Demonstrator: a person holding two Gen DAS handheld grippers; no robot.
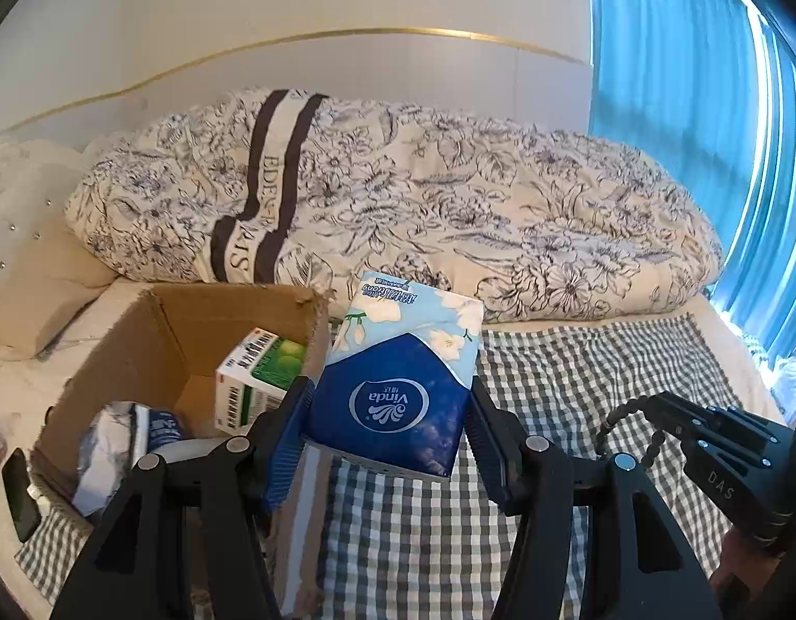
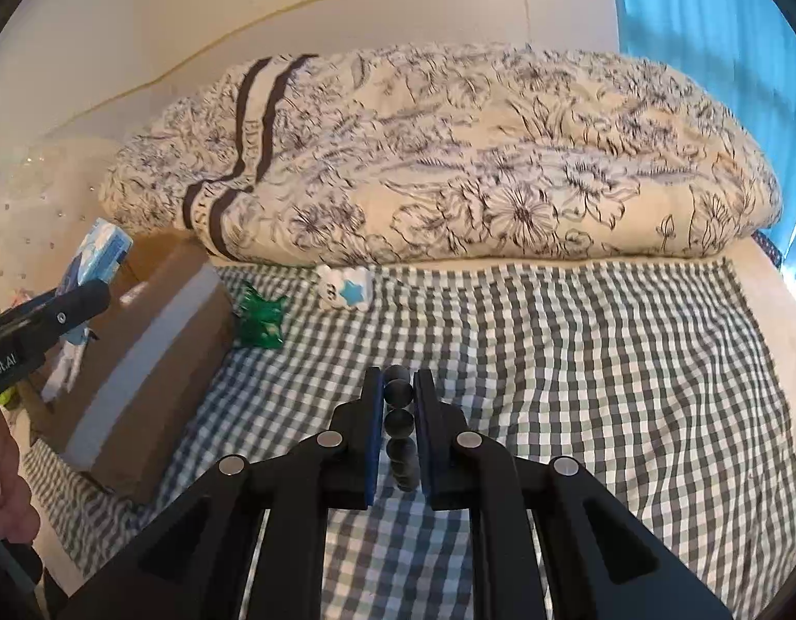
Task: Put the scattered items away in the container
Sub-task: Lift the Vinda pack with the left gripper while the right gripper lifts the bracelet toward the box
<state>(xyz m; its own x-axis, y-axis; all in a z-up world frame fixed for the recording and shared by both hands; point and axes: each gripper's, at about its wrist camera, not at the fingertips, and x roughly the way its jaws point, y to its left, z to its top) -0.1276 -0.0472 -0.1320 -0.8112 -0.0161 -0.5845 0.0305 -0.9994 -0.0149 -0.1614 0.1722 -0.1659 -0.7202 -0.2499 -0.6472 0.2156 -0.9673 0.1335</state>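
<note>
A blue Vinda tissue pack with a floral top is clamped between the pads of my left gripper, held above the right wall of an open cardboard box. Inside the box lie a green-and-white carton and crumpled white and blue packets. My right gripper is shut on a strand of black beads, lifted over the checked blanket. In the left wrist view the bead strand curls out of the right gripper. A green wrapper and a white toy with a blue star lie beside the box.
A rolled floral duvet fills the back of the bed in front of a white headboard. A blue curtain hangs at the right. A dark phone lies left of the box. A person's hand shows at the left edge.
</note>
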